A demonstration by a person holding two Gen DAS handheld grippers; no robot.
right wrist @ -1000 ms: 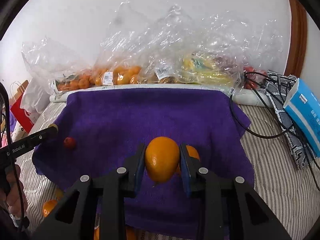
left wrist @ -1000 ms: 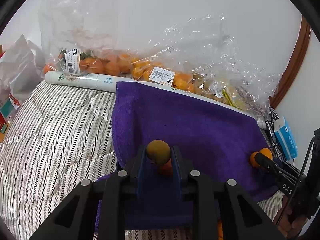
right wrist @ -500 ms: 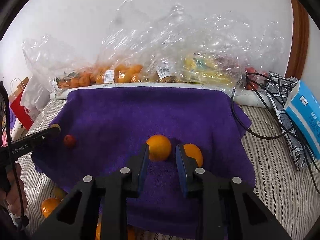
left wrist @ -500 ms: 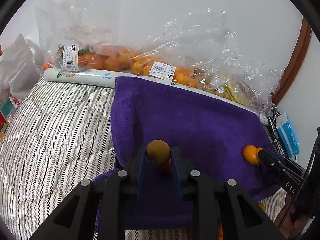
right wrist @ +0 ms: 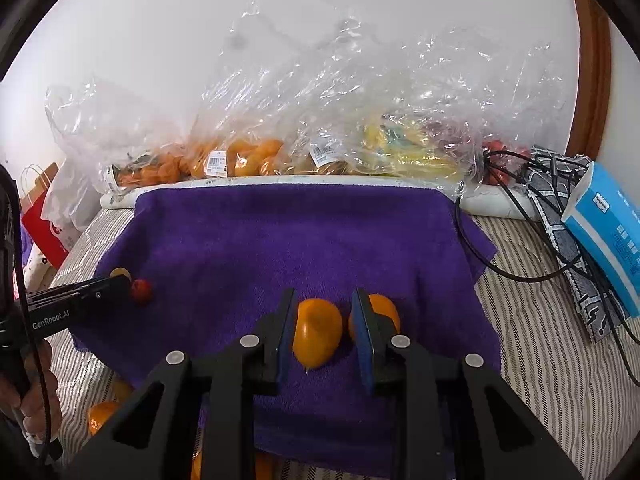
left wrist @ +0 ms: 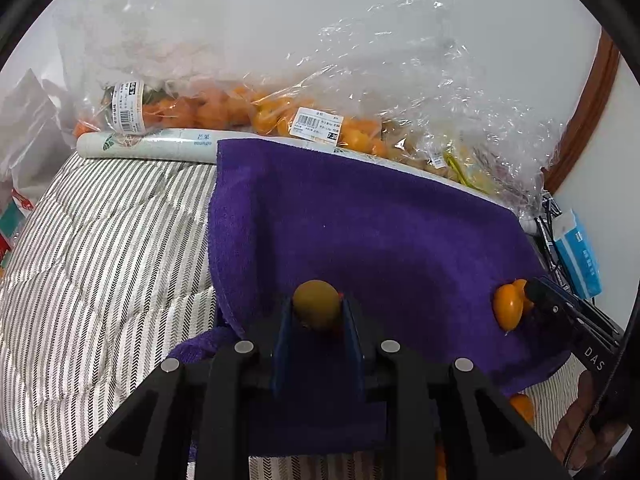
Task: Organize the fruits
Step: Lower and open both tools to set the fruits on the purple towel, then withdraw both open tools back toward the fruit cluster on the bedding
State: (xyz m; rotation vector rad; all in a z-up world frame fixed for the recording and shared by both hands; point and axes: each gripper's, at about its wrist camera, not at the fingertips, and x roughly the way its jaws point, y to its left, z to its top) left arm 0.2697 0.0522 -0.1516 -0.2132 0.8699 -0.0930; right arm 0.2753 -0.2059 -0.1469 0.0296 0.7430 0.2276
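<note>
A purple towel (left wrist: 380,220) lies on the striped bed; it also shows in the right wrist view (right wrist: 300,240). My left gripper (left wrist: 317,312) is shut on a small greenish-yellow fruit (left wrist: 316,309) just above the towel's left front part, beside a small red fruit (right wrist: 141,290). My right gripper (right wrist: 325,330) is open, its jaws either side of an orange (right wrist: 317,332) resting on the towel; a second orange (right wrist: 384,312) lies just right of the right jaw. From the left wrist view these oranges (left wrist: 508,306) sit at the towel's right edge.
Clear plastic bags of oranges and other fruit (right wrist: 248,160) line the wall behind the towel, on a white rolled mat (left wrist: 148,146). A blue tissue box (right wrist: 608,232) and black cables (right wrist: 520,220) lie at the right. Loose oranges (right wrist: 102,416) lie below the towel's front edge.
My right gripper opened and let the orange down onto the towel beside the other one. My left gripper, still holding its small fruit, moved slightly forward over the towel.
</note>
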